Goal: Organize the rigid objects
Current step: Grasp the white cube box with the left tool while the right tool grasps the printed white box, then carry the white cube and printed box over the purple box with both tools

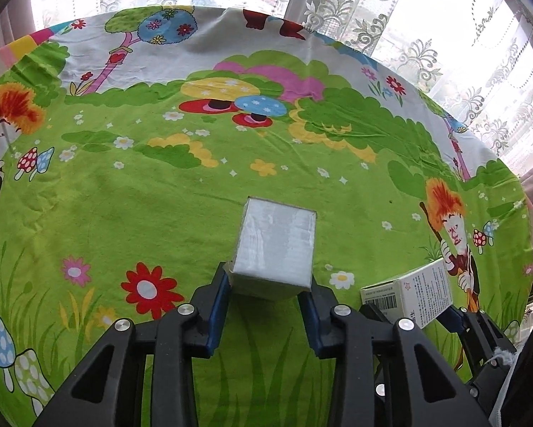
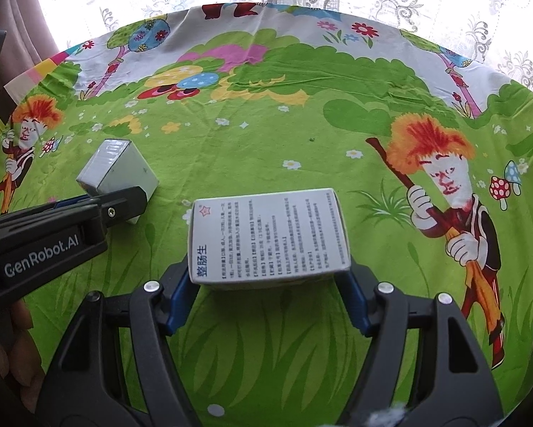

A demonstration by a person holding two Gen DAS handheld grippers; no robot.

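Two boxes sit near the cloth's front edge, open green beyond. Left gripper clamps the grey box; right gripper grips the printed box, its text readable only from the right view.

Lighting: bright daylight from behind lace curtains at the far side, blown out to white. Cloth evenly lit, colours vivid; shadows soft and faint under both boxes. Focus: sharp centre. Distortion: strong fisheye curvature, dark vignette in corners.
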